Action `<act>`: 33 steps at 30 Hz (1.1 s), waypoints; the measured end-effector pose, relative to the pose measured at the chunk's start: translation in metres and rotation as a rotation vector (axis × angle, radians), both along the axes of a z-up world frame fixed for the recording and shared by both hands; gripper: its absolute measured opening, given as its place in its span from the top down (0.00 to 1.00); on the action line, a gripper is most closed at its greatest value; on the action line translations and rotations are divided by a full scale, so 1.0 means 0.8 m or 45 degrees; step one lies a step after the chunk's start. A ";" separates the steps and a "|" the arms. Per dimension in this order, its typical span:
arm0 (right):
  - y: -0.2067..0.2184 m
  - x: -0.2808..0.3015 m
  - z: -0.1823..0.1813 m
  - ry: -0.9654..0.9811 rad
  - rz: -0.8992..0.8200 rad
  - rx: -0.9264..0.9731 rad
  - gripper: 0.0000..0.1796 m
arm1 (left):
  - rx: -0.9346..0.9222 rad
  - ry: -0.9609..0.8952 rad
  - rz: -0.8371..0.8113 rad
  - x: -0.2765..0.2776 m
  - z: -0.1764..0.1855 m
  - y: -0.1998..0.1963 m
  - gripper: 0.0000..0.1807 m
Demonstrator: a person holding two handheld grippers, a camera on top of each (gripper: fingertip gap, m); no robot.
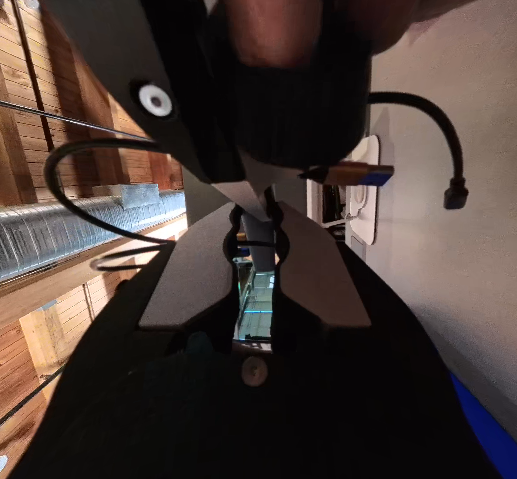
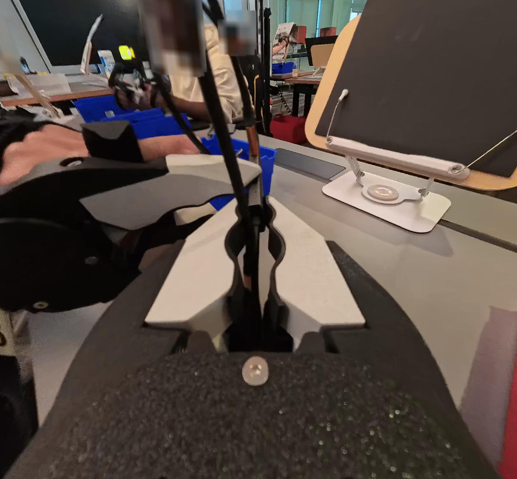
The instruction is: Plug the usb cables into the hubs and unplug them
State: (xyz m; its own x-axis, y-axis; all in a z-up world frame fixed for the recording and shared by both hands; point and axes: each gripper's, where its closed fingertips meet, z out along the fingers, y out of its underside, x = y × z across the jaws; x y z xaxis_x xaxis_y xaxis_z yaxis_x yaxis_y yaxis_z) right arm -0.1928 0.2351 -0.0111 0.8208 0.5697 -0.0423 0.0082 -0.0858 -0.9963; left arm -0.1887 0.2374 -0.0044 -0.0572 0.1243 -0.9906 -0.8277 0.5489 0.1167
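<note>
My left gripper is shut on a slim grey USB hub, with a thin black cable across it. In the right wrist view it comes in from the left, with the hub edge-on at its tips. My right gripper is shut on a black cable with a copper-shelled USB plug, right against the hub. In the left wrist view the right gripper and a hand fill the top. A copper USB plug with a blue insert sticks out to the right. A braided cable ends in a small black connector.
A tablet stand with a white base holds a dark board on the grey table to the right. Blue bins stand behind the grippers. A seated person is across the table. A metal duct and wooden ceiling show at the left. Both grippers' tips are close together, under 4 cm apart.
</note>
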 end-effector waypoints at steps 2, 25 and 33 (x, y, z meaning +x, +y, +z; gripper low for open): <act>-0.001 0.001 -0.008 -0.046 0.006 -0.002 0.95 | -0.071 -0.007 -0.027 0.000 -0.009 -0.003 0.88; -0.145 -0.028 -0.001 0.235 1.081 -0.032 0.96 | -2.070 -0.960 -0.963 -0.059 -0.014 -0.130 0.82; -0.147 -0.039 -0.014 0.331 1.122 -0.063 0.96 | -2.171 -1.001 -1.052 -0.049 -0.005 -0.147 0.95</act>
State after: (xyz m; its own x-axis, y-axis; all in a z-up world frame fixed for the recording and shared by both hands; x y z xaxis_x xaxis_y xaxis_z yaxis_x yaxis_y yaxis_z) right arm -0.2236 0.1178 -0.0227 0.0517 0.9772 -0.2059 -0.1328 -0.1976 -0.9713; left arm -0.2280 0.1199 -0.0083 -0.0774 -0.9907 0.1119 0.0157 -0.1134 -0.9934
